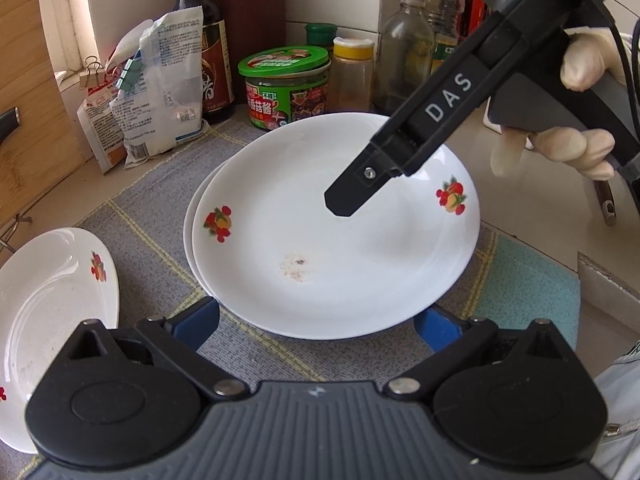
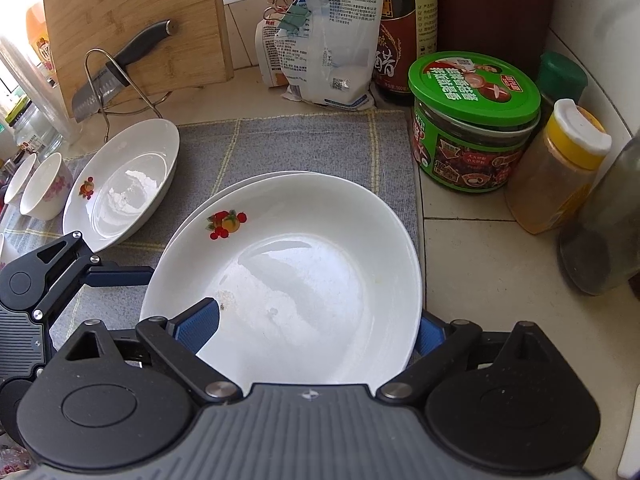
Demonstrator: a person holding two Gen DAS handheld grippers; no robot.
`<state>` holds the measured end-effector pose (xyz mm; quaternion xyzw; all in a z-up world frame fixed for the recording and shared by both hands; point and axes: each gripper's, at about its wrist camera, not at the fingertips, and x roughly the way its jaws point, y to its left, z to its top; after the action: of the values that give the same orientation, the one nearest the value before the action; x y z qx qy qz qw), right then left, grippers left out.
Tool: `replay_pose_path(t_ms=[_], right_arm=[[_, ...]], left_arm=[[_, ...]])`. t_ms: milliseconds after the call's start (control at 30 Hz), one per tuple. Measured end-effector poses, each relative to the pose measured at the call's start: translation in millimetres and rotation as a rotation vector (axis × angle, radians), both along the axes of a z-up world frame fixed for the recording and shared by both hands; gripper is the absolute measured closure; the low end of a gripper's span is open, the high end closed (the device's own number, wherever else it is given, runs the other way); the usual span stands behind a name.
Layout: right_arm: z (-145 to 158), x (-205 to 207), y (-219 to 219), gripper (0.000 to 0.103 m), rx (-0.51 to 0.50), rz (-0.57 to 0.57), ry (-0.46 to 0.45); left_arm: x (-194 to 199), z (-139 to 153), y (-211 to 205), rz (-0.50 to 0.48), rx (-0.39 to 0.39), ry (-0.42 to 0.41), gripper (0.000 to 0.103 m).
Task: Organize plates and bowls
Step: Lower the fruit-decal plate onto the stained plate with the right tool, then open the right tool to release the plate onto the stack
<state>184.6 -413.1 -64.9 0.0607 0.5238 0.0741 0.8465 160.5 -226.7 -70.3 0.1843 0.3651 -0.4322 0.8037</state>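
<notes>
A white plate with fruit prints (image 1: 332, 248) lies on a second plate of the same kind on the grey mat; it also shows in the right wrist view (image 2: 304, 272). My right gripper (image 2: 316, 328) straddles the top plate's near rim, one finger over the inside, one outside, jaws open wide. In the left wrist view its finger (image 1: 352, 196) hangs over the plate. My left gripper (image 1: 316, 326) is open, its fingers at either side of the stack's near rim. A third plate (image 1: 52, 304) lies to the left, and it shows in the right wrist view (image 2: 124, 184).
Jars, bottles and bags (image 1: 288, 84) crowd the back wall. A cutting board (image 2: 132, 24) and a knife in a rack (image 2: 116, 68) stand back left. Small bowls (image 2: 44, 184) sit at the far left. The grey mat (image 2: 280, 144) covers the counter.
</notes>
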Motion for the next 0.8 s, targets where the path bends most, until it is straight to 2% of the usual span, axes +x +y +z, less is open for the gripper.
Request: replay_pose_path(t_ms=[400,633,800], right_arm=[[0.6,-5.5,6.7,0.001,-0.048,0.027,-0.009],[-2.5,-10.0,12.6,0.0,-0.119,0.056,0.006],[5.1,-19.8,17.7,0.0,-0.139,0.101,-0.049]], left_arm=[[-0.7,-1.9,1.9,0.044,-0.029,0.034,0.001],[-3.1,-2.6,-0.1,0.056,-0.027,0.034,0.001],[-5.8,0.3,0.1,0.062,-0.041,0.027,0.001]])
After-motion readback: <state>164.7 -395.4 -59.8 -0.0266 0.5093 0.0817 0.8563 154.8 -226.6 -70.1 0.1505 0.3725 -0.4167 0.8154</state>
